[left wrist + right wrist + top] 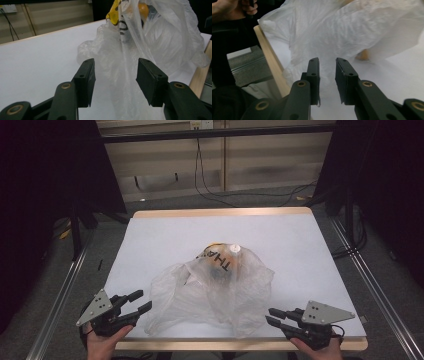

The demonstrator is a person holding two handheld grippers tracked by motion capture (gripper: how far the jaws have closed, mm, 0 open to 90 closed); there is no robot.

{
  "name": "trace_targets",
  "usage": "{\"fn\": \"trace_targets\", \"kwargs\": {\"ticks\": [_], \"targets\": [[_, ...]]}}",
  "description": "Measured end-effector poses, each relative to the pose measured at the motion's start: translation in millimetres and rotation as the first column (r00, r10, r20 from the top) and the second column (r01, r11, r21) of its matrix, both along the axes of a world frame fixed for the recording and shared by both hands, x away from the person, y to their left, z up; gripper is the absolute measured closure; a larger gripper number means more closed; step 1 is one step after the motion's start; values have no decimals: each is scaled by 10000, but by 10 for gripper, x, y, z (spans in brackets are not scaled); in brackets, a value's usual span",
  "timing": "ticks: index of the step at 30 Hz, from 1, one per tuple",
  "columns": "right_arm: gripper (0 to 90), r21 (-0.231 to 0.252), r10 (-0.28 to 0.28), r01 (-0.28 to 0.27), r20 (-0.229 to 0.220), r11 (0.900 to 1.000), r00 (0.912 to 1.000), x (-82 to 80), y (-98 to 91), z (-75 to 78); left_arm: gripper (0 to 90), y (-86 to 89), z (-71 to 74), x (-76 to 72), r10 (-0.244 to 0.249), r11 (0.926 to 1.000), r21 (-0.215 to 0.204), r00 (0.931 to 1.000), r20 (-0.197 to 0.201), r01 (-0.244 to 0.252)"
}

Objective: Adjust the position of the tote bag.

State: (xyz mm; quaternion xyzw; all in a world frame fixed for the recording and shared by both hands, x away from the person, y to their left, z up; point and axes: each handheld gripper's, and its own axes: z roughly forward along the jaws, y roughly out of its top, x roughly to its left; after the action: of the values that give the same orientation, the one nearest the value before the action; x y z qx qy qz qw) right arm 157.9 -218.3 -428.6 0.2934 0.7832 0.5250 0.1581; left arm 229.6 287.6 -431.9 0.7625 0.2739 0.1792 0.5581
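At the near left corner of the white-topped wooden table [150, 227], the left gripper [140, 301] lies low in the person's left hand [102, 344], its jaws pointing toward the middle. They stand apart with nothing pinched; in the left gripper view a fold of plastic hangs just ahead of the gap, and neither pad [88, 78] presses on it.

In the middle of the table sits the crumpled, translucent white plastic bag [215, 292], spread toward the near edge. Something yellow and orange with black lettering [216, 261] shows through its raised top, beside a small white cap [236, 248].

At the near right corner, the right gripper [274, 316] points left at the bag's edge. Its jaws are narrowly apart, and the bag's edge lies just beyond the tips, unclamped, in the right gripper view.
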Motion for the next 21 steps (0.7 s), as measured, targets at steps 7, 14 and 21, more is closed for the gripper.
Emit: {"fn": "trace_targets", "kwargs": {"ticks": [7, 14, 21], "targets": [[739, -139, 619, -624, -392, 9980, 9973, 49, 194, -45, 530, -83, 12, -31, -474, 9989, 55, 9988, -156, 475], [657, -499, 1348, -1388, -773, 9891, 9879, 170, 483, -83, 532, -157, 11, -57, -814, 9963, 241, 9963, -265, 821], [552, -1380, 1475, -1621, -1105, 9771, 9829, 361, 700, -161, 473, -236, -50, -43, -1110, 9917, 599, 9924, -535, 1141]]}}
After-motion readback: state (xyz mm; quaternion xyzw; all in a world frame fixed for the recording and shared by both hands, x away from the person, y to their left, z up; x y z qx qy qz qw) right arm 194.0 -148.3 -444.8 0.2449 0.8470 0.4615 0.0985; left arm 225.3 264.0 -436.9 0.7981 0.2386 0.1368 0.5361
